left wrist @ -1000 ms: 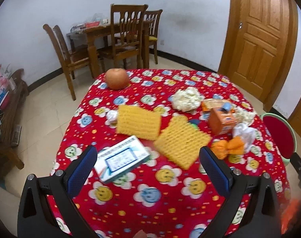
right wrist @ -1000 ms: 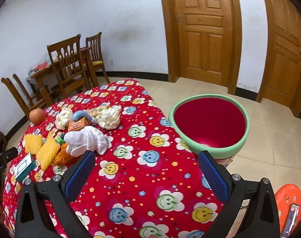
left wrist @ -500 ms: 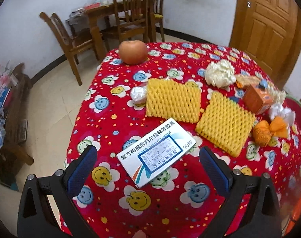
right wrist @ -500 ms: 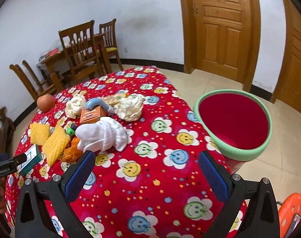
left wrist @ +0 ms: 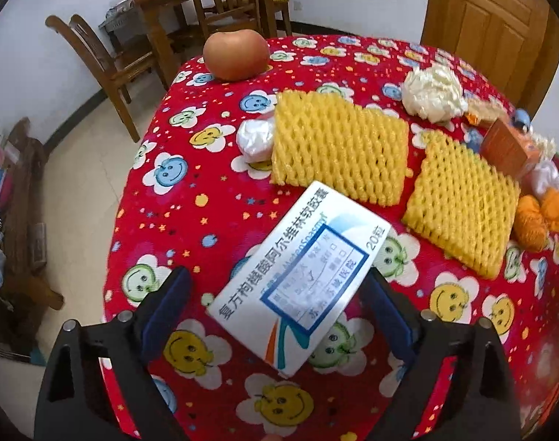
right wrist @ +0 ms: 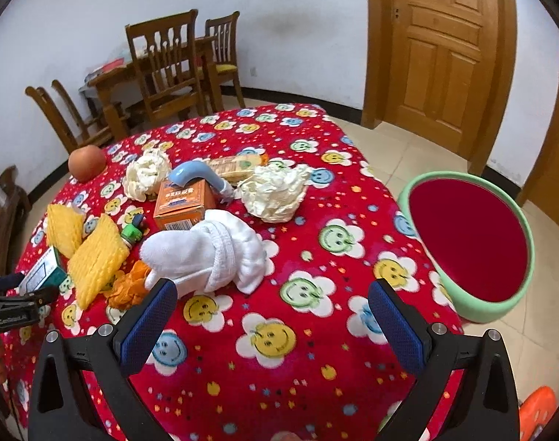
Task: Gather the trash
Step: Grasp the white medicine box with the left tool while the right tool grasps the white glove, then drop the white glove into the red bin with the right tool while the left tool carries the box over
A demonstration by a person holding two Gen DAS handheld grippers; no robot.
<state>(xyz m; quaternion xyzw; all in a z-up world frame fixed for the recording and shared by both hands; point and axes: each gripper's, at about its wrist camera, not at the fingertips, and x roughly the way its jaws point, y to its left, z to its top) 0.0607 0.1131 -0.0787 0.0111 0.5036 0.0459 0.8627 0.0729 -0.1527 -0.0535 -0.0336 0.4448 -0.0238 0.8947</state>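
A white medicine box (left wrist: 298,275) with blue print lies on the red smiley tablecloth (left wrist: 191,198). My left gripper (left wrist: 276,286) points down at it with the box between its jaws. The jaws are closing, but the left pad still stands clear of the box. Beyond it lie two yellow foam nets (left wrist: 338,147), a white wad (left wrist: 255,139) and crumpled paper (left wrist: 432,92). My right gripper (right wrist: 272,294) hangs open over bare cloth, just short of a rolled white cloth (right wrist: 209,253). A green-rimmed red bin (right wrist: 478,310) stands off the table's right side.
An apple (left wrist: 235,55) sits at the far table edge. An orange carton (right wrist: 182,202), a blue curved piece (right wrist: 195,172), a snack bar (right wrist: 239,165) and an orange wrapper (right wrist: 128,286) lie mid-table. Wooden chairs (right wrist: 161,66) and a door (right wrist: 441,55) stand behind; an orange stool (right wrist: 537,411) is at the lower right.
Both grippers have come down toward the table. The left one has closed in over the medicine box and its jaws have narrowed a little. The right one has neared the white cloth.
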